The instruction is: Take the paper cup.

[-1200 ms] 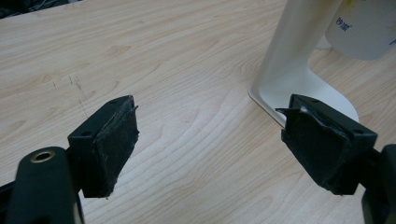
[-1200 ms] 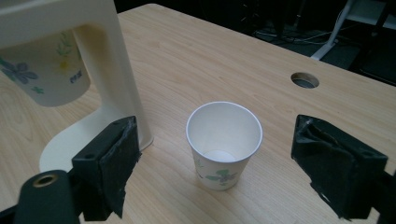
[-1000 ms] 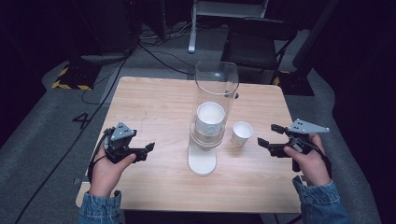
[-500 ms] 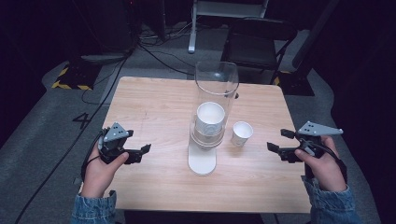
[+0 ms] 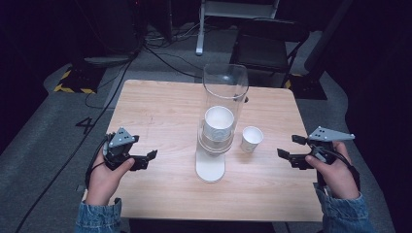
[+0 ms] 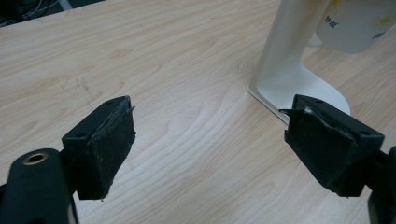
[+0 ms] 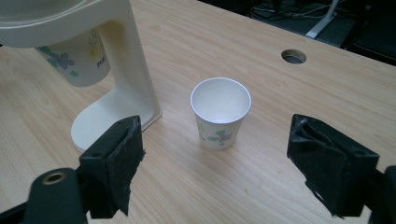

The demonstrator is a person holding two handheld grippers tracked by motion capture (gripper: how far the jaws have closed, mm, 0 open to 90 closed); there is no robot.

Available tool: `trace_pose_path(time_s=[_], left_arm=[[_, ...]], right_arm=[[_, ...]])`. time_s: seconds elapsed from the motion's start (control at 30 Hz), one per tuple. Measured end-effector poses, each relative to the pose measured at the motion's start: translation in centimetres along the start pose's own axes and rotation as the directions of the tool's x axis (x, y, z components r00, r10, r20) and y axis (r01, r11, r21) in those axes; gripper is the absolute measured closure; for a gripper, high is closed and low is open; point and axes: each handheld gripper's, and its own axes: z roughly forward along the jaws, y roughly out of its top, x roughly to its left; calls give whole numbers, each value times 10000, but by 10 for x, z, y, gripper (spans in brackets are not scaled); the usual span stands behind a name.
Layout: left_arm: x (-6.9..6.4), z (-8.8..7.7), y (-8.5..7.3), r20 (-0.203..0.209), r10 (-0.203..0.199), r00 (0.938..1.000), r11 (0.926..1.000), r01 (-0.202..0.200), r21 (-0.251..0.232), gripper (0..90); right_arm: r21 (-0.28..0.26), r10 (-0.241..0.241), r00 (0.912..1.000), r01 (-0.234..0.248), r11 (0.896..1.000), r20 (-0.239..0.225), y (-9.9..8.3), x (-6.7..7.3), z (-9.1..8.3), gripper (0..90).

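Loose cup [image 5: 251,139]: upright on table [image 5: 160,107], mouth up, empty inside, floral print on wall; just right of dispenser [image 5: 216,141], not touching it. Seen head-on in right gripper view [image 7: 221,113], between that gripper's two jaws but well beyond them.

Dispenser: cream stand with flat foot [image 6: 299,88], clear tube [image 5: 225,87] above, stacked cups inside; bottom cup [image 7: 74,58] hanging out below the collar, well above the tabletop.

Risks, as judged:
- Thin paper wall: likely to buckle or oval under a hard squeeze.
- Light, empty cup: likely to tip or skid if one pad arrives first or strikes the rim.
- Tall, narrow dispenser close by: a wide approach from the right could clip the stand and rock it.
- Hanging cup: pulled off-axis, may jam or drag a second cup along.

Right gripper [image 5: 290,150]: at right edge of table, held in a hand [image 5: 335,172], jaws spread wide, nothing between them, touching nothing; aimed toward the cup, well apart from it.

Left gripper [image 5: 148,158]: at left side of table, held in a hand [image 5: 104,174], jaws likewise spread wide and empty; aimed at the foot of the stand, pads [image 6: 109,142] clear of tabletop so far as can be told.

Further out: cable hole [image 7: 293,56] in far table corner; dark floor with cables and chair [image 5: 265,43] behind.
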Motion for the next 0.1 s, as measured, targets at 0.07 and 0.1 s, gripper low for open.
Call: trace_pose_path(time_s=[0.07, 0.1], left_arm=[[0, 1, 0, -6, 18, 10000, 10000, -18, 10, 159], [0, 1, 0, -14, 24, 10000, 10000, -24, 2, 159]], right_arm=[[9, -2, 10000, 2, 10000, 3, 0, -1, 1, 194], [28, 26, 10000, -26, 10000, 13, -1, -1, 2, 195]])
